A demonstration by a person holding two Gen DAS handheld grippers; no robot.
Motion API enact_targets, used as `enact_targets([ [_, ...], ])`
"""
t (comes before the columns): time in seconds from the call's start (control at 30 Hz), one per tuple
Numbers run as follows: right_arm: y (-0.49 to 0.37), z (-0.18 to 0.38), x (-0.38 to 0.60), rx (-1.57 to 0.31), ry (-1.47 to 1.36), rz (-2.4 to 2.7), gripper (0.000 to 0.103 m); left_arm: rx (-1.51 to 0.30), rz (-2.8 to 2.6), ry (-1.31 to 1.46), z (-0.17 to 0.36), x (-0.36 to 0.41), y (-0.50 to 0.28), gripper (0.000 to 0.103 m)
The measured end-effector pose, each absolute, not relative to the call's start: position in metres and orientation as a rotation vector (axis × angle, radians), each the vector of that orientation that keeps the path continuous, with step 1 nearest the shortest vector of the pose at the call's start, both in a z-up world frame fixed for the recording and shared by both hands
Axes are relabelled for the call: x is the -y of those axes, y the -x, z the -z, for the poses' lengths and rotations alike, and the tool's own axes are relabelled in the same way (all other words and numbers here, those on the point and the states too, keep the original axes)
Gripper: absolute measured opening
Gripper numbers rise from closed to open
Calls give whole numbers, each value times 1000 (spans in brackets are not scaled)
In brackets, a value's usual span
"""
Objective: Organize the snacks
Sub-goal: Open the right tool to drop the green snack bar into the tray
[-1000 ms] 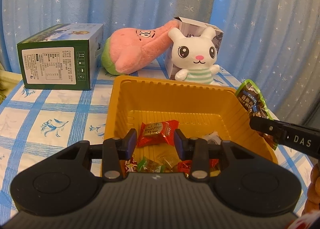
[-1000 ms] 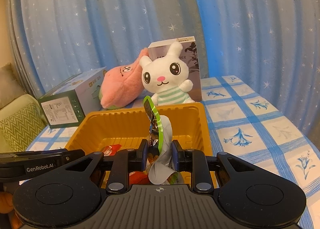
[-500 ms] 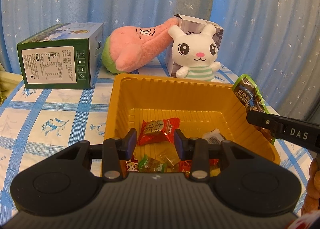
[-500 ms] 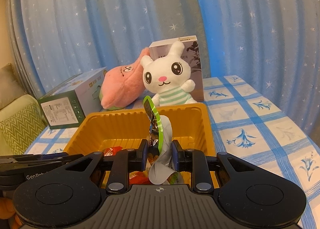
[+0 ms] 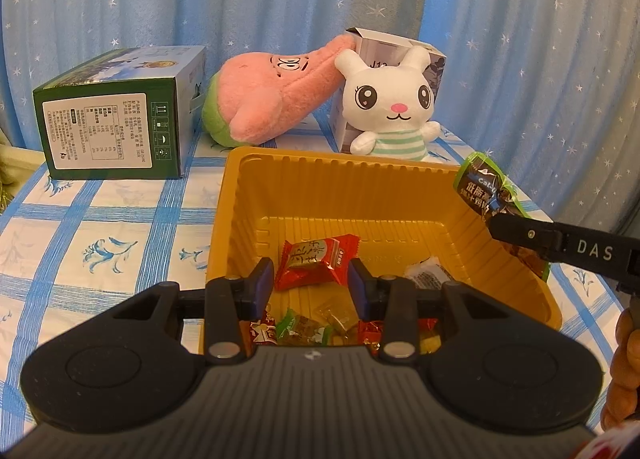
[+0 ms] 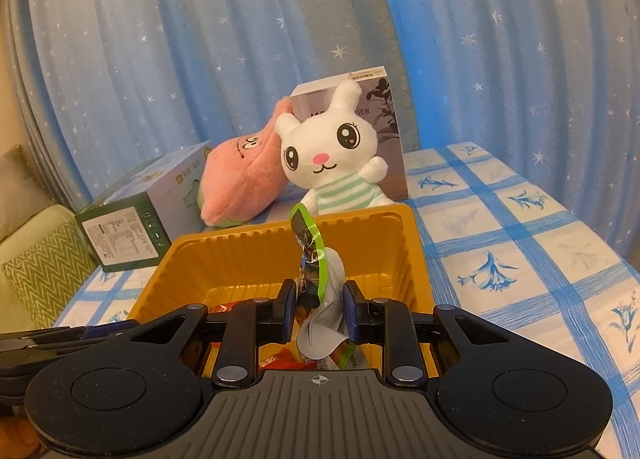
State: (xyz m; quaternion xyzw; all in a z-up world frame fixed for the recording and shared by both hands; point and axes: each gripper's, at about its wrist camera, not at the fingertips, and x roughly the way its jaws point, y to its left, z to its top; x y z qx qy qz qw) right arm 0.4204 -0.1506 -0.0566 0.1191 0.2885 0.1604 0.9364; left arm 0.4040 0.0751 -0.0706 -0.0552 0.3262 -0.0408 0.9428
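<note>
- Green-edged packet [image 6: 310, 259], frame centre, clamped in the right gripper [image 6: 316, 313] above the yellow tray [image 6: 256, 255].
- Left gripper [image 5: 312, 287] fingers apart, holding nothing.
- Better to lower it over the tray's middle before letting go.

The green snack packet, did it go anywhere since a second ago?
A little. In the left view the packet and the right gripper pinching it drifted up and leftward, over the tray's right rim. It is still gripped, not dropped. The left gripper stayed open over the red candy; the toys and boxes did not move.
</note>
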Motion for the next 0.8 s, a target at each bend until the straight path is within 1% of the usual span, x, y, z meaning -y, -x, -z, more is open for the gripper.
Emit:
enact_targets([
  [0.1,-422,59,151,-589,-250,-331,25,-666,81,113,71,-75,-404,37],
  [0.17,-425,62,152,-601,-284,-342,26,-668,78,110,71,-75,-404,41],
  [0.2,-427,64,153,-620,-302,-346,31,-669,75,107,72,-75,-404,45],
  [0.23,-428,65,154,-634,-318,-340,52,-669,72,105,72,-74,-405,47],
  [0.27,-428,66,156,-633,-337,-334,68,-670,72,103,72,-74,-405,47],
  [0.6,-426,63,163,-608,-357,-315,69,-671,66,99,72,-75,-405,53],
  [0.8,-425,62,164,-609,-354,-310,69,-671,64,96,72,-74,-405,54],
])
